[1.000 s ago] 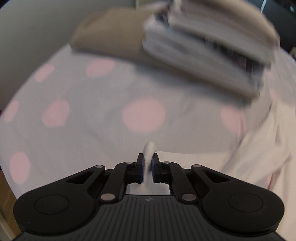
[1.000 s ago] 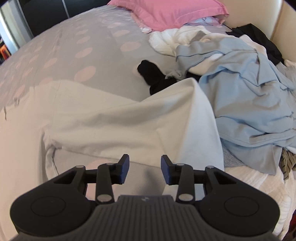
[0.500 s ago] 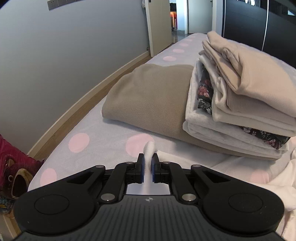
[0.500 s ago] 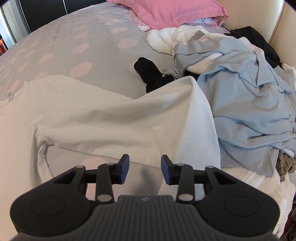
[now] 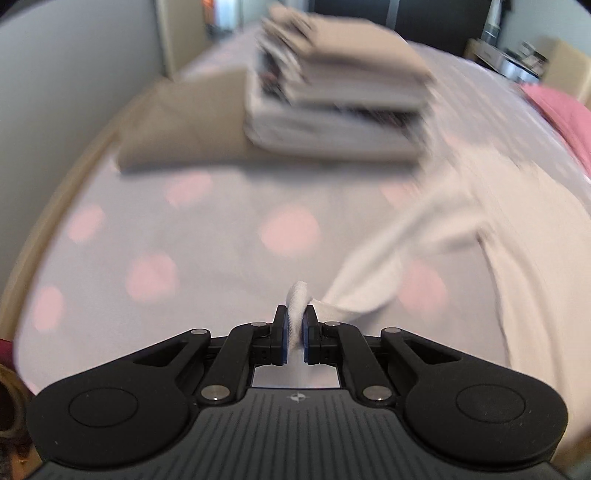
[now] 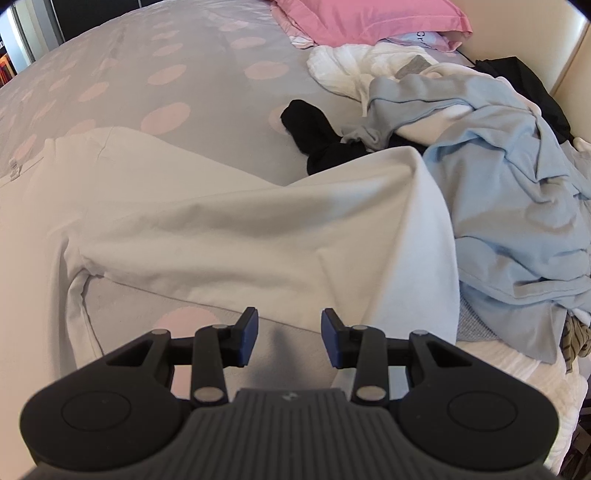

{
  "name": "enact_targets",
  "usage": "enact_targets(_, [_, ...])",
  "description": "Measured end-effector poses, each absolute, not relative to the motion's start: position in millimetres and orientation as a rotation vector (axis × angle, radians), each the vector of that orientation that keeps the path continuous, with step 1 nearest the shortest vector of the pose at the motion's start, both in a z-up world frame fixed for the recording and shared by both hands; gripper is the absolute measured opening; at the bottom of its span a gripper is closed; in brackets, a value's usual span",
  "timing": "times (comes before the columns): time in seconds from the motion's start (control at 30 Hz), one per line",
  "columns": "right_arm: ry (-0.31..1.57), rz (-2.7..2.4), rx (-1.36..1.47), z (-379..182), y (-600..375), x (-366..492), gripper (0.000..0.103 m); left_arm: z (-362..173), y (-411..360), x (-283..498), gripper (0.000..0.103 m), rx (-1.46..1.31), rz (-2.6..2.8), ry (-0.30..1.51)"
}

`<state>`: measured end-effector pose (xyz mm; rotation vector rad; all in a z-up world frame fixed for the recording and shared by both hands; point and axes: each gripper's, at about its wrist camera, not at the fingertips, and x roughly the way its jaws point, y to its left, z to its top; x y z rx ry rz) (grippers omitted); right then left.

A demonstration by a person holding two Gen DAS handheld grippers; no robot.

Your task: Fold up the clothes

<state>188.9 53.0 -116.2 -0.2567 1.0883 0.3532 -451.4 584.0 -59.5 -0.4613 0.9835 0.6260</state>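
Observation:
A white garment (image 6: 229,221) lies spread on the grey bedspread with pink dots (image 6: 166,77). My left gripper (image 5: 294,332) is shut on a pinched end of that white garment (image 5: 369,280), whose cloth trails off to the right. My right gripper (image 6: 289,334) is open and empty, just short of the garment's near edge. A stack of folded clothes (image 5: 332,96) stands on a folded tan cloth (image 5: 184,136) ahead of the left gripper, blurred by motion.
A heap of unfolded clothes with a light blue shirt (image 6: 509,206) and a black garment (image 6: 314,129) lies to the right. A pink pillow (image 6: 369,18) is at the far end. The bed's left edge (image 5: 48,221) runs beside a grey wall.
The left gripper, still holding the white cloth, has swung so the view tilts down and right onto the bedspread. The right gripper has barely moved.

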Motion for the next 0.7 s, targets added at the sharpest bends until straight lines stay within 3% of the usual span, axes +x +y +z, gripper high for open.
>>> enact_targets(0.3, [1.093, 0.321, -0.249, -117.4, 45.3, 187.9, 0.041, -128.1, 540.1, -444.1, 0.008, -0.628, 0.371, 1.169])
enact_targets(0.43, [1.093, 0.31, -0.238, -116.7, 41.1, 186.8, 0.041, -128.4, 533.1, -445.0, 0.027, -0.605, 0.369, 1.193])
enact_targets(0.57, [1.092, 0.311, -0.239, -117.1, 42.0, 186.4, 0.041, -111.0, 544.0, -459.9, 0.055, -0.625, 0.431, 1.082])
enact_targets(0.7, [1.087, 0.314, -0.25, -117.6, 44.8, 186.3, 0.041, -116.8, 565.2, -467.0, 0.056, -0.669, 0.588, 1.019])
